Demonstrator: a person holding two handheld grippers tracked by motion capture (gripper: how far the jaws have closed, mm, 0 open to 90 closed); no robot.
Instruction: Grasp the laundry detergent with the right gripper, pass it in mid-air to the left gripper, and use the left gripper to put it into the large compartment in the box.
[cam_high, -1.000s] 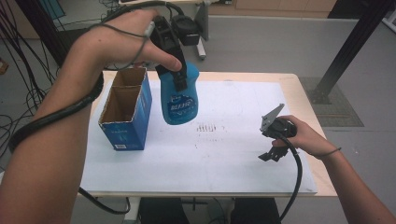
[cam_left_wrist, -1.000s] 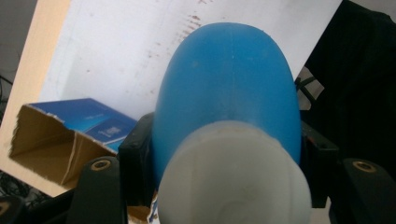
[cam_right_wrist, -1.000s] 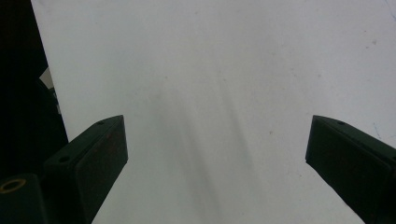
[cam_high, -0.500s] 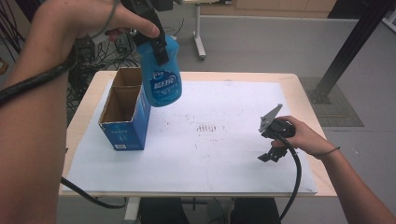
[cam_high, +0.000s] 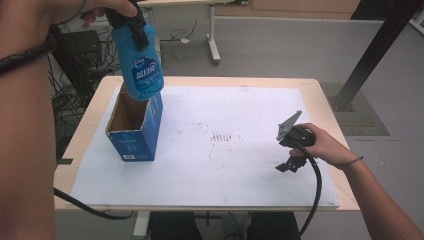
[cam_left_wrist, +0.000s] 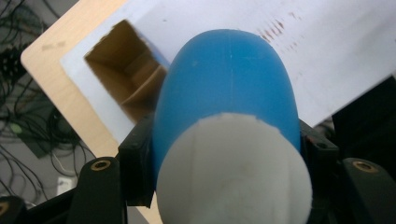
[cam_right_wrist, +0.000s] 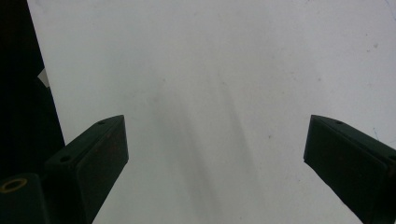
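In the high view, at the upper left of the frame, our left gripper (cam_high: 131, 22) is clamped on the top of the blue bottle (cam_high: 142, 70), which hangs just above the open blue carton (cam_high: 134, 131); we judge it is held there to line up for lowering inside. At the right, our right gripper (cam_high: 290, 165) rests over the white sheet (cam_high: 240, 165), kept clear.

In the left gripper view, the jaws squeeze the bottle (cam_left_wrist: 229, 107) by its sides, the carton's mouth (cam_left_wrist: 126, 79) at upper left.

In the right gripper view, the jaws stand wide apart over the sheet (cam_right_wrist: 215, 93), holding nothing.
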